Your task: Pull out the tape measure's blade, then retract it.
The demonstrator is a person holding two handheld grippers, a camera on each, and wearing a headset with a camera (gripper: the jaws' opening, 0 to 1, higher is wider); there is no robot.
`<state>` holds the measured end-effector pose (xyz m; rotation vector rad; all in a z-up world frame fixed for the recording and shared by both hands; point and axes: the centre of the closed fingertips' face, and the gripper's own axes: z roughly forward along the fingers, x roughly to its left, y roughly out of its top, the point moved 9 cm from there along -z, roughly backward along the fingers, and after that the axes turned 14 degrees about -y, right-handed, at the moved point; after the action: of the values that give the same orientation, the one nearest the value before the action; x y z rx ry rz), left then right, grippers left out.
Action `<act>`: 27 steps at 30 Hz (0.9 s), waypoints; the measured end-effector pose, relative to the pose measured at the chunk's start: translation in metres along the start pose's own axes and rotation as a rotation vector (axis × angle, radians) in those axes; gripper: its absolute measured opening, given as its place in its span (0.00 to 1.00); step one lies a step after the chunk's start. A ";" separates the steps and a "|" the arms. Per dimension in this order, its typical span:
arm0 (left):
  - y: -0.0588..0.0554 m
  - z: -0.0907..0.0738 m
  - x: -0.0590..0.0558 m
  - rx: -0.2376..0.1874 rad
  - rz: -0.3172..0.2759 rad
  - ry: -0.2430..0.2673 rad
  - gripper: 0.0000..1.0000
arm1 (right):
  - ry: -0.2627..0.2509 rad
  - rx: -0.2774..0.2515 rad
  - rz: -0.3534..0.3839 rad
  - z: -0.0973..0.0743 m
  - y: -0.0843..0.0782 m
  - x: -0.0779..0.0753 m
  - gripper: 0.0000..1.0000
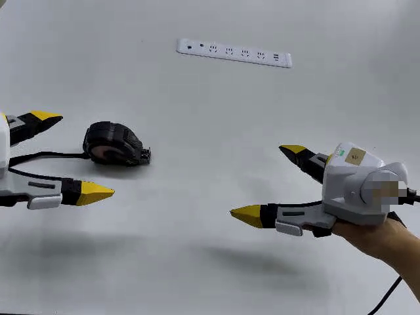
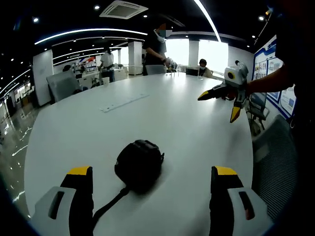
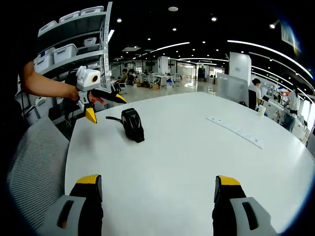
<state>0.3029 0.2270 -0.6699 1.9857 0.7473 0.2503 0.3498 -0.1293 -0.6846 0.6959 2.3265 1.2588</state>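
Black rubbery-cased tape measure (image 1: 115, 144) lies on the white surface (image 1: 210, 262), just ahead of the left gripper (image 3: 107, 110), between its released jaws and untouched. Right gripper (image 1: 257, 181) is well apart, jaws spread, empty. Case looks rigid, compact, fairly heavy, grippy: clamp across its flat sides. Blade hook (image 1: 146, 155) is small, likely slippery; pinch it squarely. Blade probably springs back.

- It was an open-plan office: ceiling light strips (image 2: 74, 33) ran over distant desks (image 2: 91, 73).
- Shelves (image 3: 74, 30) of bins and a mesh chair (image 3: 37, 162) stood by the white table (image 3: 187, 147).
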 end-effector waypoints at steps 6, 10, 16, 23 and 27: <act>0.000 0.003 0.007 0.045 0.026 -0.037 0.97 | 0.031 0.013 -0.018 0.011 0.000 -0.001 0.94; 0.001 0.006 0.012 0.072 0.041 -0.064 0.95 | 0.052 0.017 -0.032 0.018 0.001 -0.001 0.94; 0.002 0.012 0.018 0.104 0.057 -0.096 0.94 | 0.080 0.026 -0.055 0.028 0.004 -0.001 0.95; 0.001 0.018 0.023 0.144 0.078 -0.130 0.93 | 0.120 0.038 -0.094 0.041 0.007 0.000 0.94; 0.001 0.019 0.026 0.173 0.096 -0.145 0.89 | 0.149 0.037 -0.129 0.049 0.010 0.001 0.93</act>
<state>0.3327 0.2288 -0.6827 2.1806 0.5982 0.0992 0.3790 -0.0924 -0.7016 0.4688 2.4764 1.2509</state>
